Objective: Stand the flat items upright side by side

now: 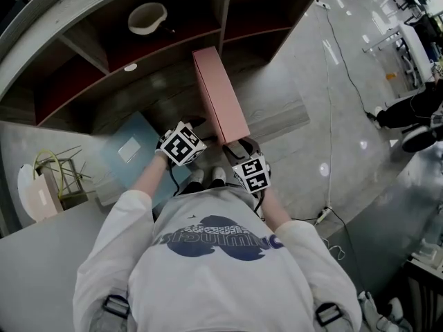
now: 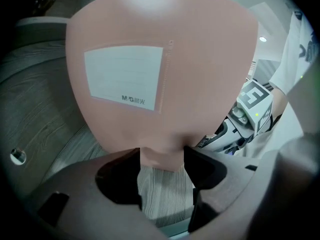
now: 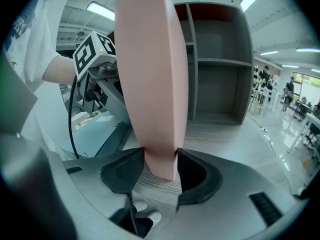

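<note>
Left gripper (image 2: 161, 156): jaws wide, closed on a lower corner of the pink flat plastic file box (image 2: 165, 84).
Right gripper (image 3: 161, 166): jaws narrower, clamped across the box's slim near edge.
Box position: upright on the grey wooden worktop (image 1: 277, 116), directly ahead of both grippers.

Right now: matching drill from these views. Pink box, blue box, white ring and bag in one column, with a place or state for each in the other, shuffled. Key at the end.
Things:
1. pink box
2. blue box
3. white ring
4. bag

Places or states:
A. lying flat
B. in a back cubby
C. standing upright on its edge
D. far left in the head view

Pairs: 1-C, 2-A, 3-B, 4-D
</note>
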`<state>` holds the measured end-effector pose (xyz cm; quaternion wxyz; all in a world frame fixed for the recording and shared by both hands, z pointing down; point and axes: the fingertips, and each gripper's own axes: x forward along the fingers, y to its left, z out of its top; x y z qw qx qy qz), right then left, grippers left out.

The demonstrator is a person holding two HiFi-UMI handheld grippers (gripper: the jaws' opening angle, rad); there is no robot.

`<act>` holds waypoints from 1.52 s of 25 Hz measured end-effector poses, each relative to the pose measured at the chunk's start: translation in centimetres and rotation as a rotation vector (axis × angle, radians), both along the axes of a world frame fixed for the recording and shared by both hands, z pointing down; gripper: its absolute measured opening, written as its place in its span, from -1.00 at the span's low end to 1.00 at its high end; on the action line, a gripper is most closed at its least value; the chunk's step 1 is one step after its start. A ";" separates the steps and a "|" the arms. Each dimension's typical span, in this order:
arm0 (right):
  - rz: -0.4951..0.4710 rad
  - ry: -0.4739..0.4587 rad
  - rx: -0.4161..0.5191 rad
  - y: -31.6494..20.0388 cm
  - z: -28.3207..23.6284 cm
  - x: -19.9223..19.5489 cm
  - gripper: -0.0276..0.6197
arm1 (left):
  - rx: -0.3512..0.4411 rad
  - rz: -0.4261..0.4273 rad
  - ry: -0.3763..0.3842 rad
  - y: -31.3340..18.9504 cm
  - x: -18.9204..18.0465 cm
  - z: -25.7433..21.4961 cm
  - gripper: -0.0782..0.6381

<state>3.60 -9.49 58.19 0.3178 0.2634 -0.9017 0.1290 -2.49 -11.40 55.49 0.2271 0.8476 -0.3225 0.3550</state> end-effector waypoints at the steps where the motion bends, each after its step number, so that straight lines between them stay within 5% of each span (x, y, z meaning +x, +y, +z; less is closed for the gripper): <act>1: 0.007 -0.004 -0.003 -0.2 -0.1 -0.1 -0.28 | 0.002 -0.011 -0.002 -0.2 -0.1 0.0 0.00; 20: 0.073 0.003 0.019 -3.3 -0.1 -2.6 -0.28 | 0.066 -0.158 0.007 -1.4 -2.2 -1.6 0.00; 38: 0.095 0.011 0.018 -4.4 -0.1 -3.2 -0.30 | 0.079 -0.076 0.038 -2.7 -0.1 -0.9 0.00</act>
